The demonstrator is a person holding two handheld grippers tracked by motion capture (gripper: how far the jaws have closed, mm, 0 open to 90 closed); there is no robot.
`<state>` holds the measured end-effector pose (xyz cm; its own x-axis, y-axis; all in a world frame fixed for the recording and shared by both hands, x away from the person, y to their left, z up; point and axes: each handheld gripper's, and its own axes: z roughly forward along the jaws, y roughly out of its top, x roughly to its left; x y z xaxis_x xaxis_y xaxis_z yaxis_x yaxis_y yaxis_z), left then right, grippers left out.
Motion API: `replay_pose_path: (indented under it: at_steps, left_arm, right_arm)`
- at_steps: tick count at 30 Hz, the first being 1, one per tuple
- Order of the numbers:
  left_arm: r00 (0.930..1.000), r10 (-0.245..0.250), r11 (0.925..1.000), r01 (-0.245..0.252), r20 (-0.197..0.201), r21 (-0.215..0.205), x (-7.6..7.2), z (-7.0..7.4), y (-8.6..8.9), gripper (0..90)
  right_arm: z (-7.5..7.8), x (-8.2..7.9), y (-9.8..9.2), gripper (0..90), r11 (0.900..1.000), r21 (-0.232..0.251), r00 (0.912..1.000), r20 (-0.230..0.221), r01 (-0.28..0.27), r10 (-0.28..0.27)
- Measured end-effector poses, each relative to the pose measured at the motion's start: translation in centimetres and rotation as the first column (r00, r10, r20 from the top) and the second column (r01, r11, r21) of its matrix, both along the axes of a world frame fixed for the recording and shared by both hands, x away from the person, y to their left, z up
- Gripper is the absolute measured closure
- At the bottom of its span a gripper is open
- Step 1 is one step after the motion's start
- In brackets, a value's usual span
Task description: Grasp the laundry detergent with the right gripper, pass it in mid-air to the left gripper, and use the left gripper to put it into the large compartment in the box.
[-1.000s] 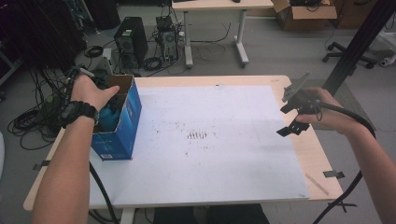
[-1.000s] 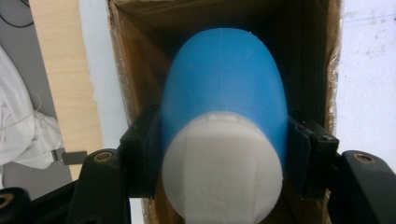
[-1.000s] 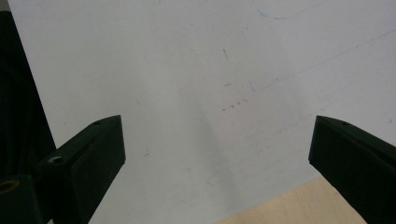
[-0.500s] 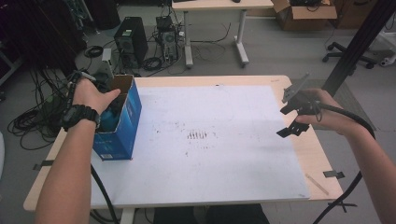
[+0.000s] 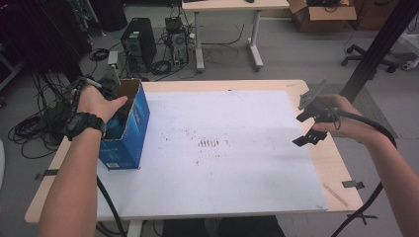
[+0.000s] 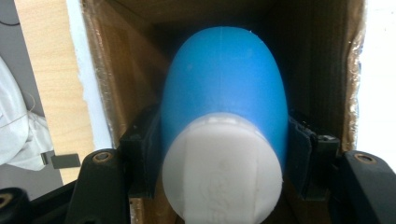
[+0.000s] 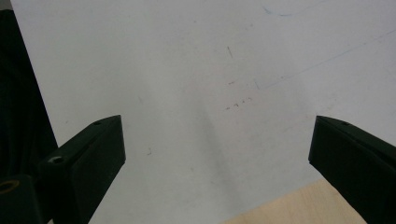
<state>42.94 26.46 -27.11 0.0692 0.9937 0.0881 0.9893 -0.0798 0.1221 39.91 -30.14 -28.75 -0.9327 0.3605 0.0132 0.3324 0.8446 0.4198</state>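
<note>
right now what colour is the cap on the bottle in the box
White, on the blue plastic bottle; clearest in the left gripper view.

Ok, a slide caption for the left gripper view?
Hand-held gripper shut on a blue bottle with white cap inside the cardboard box.

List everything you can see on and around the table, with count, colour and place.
cardboard box: one, blue outside and brown inside, open top, left part of the table
bottle: one, blue with a white cap, inside the box, clamped in the left tool
white sheet: one, white with dark smudges, covering most of the table
table: one, light wood
computer tower: one, black, on the floor beyond the table
left tool: one, black, shut on the bottle
right tool: one, black, open over the sheet's right edge
</note>
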Motion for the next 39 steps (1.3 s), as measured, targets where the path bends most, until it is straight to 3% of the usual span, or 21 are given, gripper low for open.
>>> replay_pose_path:
  at_steps: [18,29,34,39]
  left_arm:
    - [0.9999,-0.002,0.9995,0.002,0.016,-0.031,-0.2,0.6,-0.1,36.0]
    - [0.9994,-0.020,0.9989,0.021,0.028,-0.043,-0.8,3.2,-0.3,29.5]
    - [0.9974,-0.059,0.9974,0.061,0.042,-0.040,-1.3,4.9,-1.2,25.2]
    - [0.9911,-0.116,0.9914,0.119,0.065,-0.054,-1.5,6.6,-3.0,22.2]
  right_arm:
    - [0.0,-0.2,-0.2,3.8,1.000,0.005,1.0000,0.000,-0.004,0.004]
    - [0.3,-0.4,0.0,3.8,1.000,0.004,0.9999,0.001,-0.012,0.012]
    - [0.6,-0.4,0.2,3.8,1.000,0.002,0.9999,0.005,-0.016,0.016]
    - [0.8,-0.5,0.6,3.8,1.000,0.002,0.9997,0.008,-0.023,0.023]
